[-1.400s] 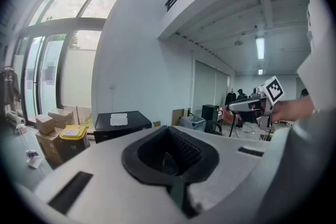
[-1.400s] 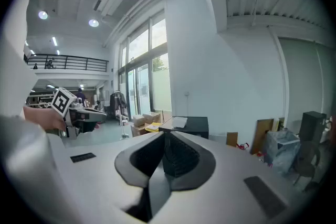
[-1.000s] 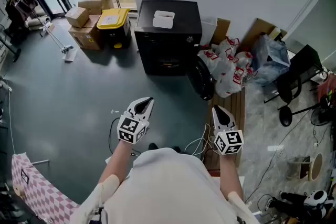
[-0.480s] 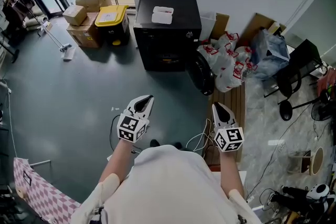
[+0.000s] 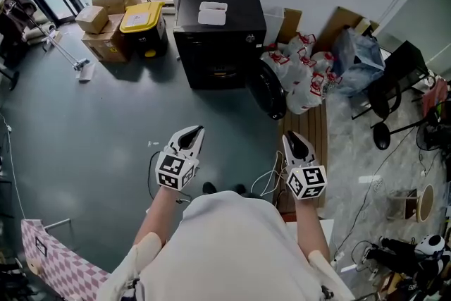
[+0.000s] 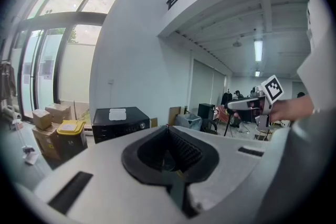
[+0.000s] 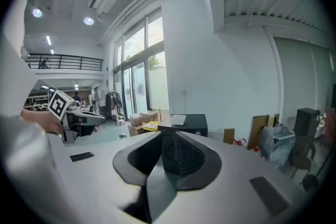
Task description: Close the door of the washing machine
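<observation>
The black washing machine (image 5: 220,39) stands against the far wall with a white tray (image 5: 213,13) on its top. Its round dark door (image 5: 268,91) hangs open, swung out to the machine's right. Both grippers are held in the air well short of it, pointing toward it. My left gripper (image 5: 192,137) is shut with nothing in it; its pads (image 6: 181,147) meet at the tip. My right gripper (image 5: 296,144) has its jaws opening slightly, and nothing lies between them. The machine also shows in the left gripper view (image 6: 119,122) and the right gripper view (image 7: 184,124).
Cardboard boxes (image 5: 106,10) and a yellow-lidded bin (image 5: 143,28) stand left of the machine. Red-and-white bags (image 5: 299,74) are piled to its right beside the door. A black chair (image 5: 394,88), wooden slats (image 5: 316,141) and loose cables (image 5: 264,183) are on the right.
The head view has tilted a little, so the machine sits slightly higher and further left in the picture. Both grippers stay in about the same place.
</observation>
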